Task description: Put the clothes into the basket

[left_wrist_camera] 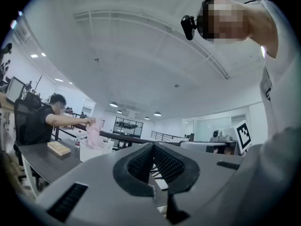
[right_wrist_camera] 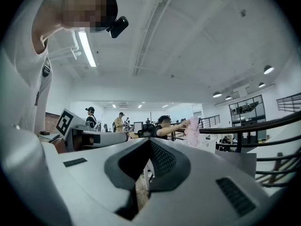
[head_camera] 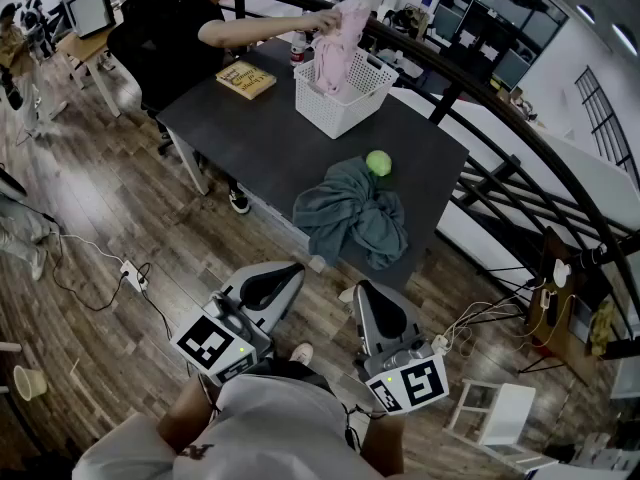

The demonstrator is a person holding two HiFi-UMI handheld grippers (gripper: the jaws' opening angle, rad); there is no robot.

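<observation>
In the head view, a teal-grey cloth (head_camera: 352, 213) is lying crumpled at the near edge of the dark table (head_camera: 250, 138), with a green ball (head_camera: 378, 162) touching it. Farther back, a pale pink garment (head_camera: 337, 48) is hanging into the white lattice basket (head_camera: 343, 93) from a seated person's hand (head_camera: 325, 20). In the left gripper view, the left gripper (left_wrist_camera: 153, 147) is sitting with its jaws closed together and nothing between them. In the right gripper view, the right gripper (right_wrist_camera: 149, 142) is doing the same, with its jaws meeting on nothing.

shirt (head_camera: 285, 423): white | left gripper (head_camera: 295, 268), right gripper (head_camera: 360, 288): grey (black-white marker cubes (head_camera: 212, 343))
</observation>
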